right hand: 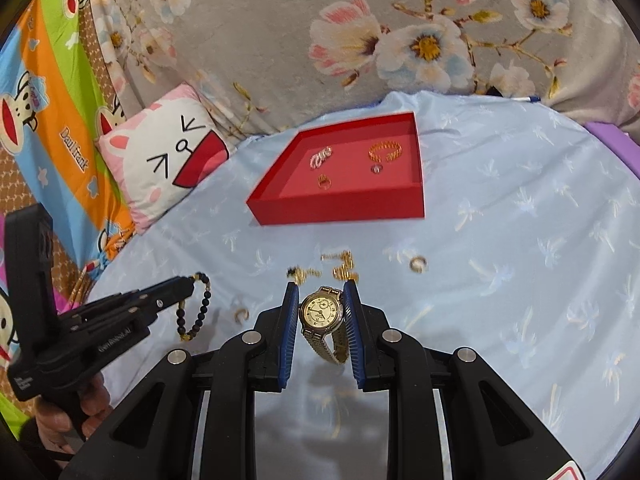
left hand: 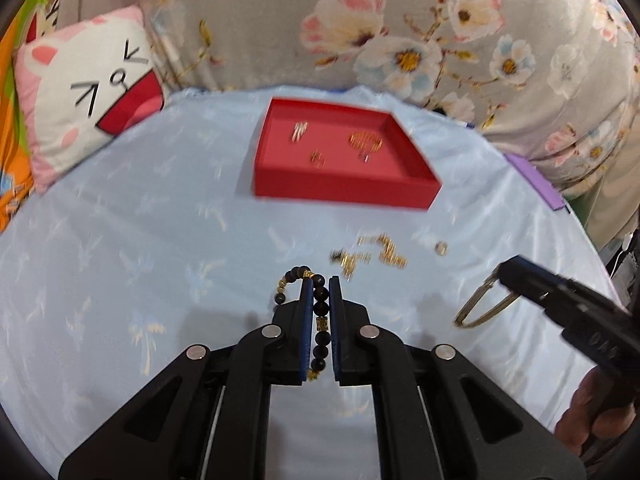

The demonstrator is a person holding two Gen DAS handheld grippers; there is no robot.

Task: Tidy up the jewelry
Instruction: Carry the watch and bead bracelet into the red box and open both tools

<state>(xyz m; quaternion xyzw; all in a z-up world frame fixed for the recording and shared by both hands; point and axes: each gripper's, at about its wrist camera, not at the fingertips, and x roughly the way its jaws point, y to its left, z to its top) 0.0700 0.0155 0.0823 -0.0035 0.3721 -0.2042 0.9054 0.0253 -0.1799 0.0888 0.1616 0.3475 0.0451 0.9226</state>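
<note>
My left gripper (left hand: 321, 284) is shut on a black bead bracelet (left hand: 320, 320) with gold spacers, held above the blue cloth; it also shows in the right wrist view (right hand: 200, 308). My right gripper (right hand: 320, 292) is shut on a gold wristwatch (right hand: 322, 312) whose band hangs down; the band shows in the left wrist view (left hand: 480, 304). A red tray (right hand: 340, 208) lies ahead, holding a gold bracelet (right hand: 385, 150), a pink chain (right hand: 320, 157) and two rings (right hand: 325, 181). Loose gold jewelry (right hand: 340, 266) and a ring (right hand: 418, 264) lie on the cloth between grippers and tray.
A light blue cloth (right hand: 520, 240) covers the surface. A cat-face pillow (right hand: 164, 152) lies at the left. Floral fabric (right hand: 360, 40) rises behind. A purple edge (right hand: 608, 136) shows at the right. A small gold ring (right hand: 241, 313) lies near the left gripper.
</note>
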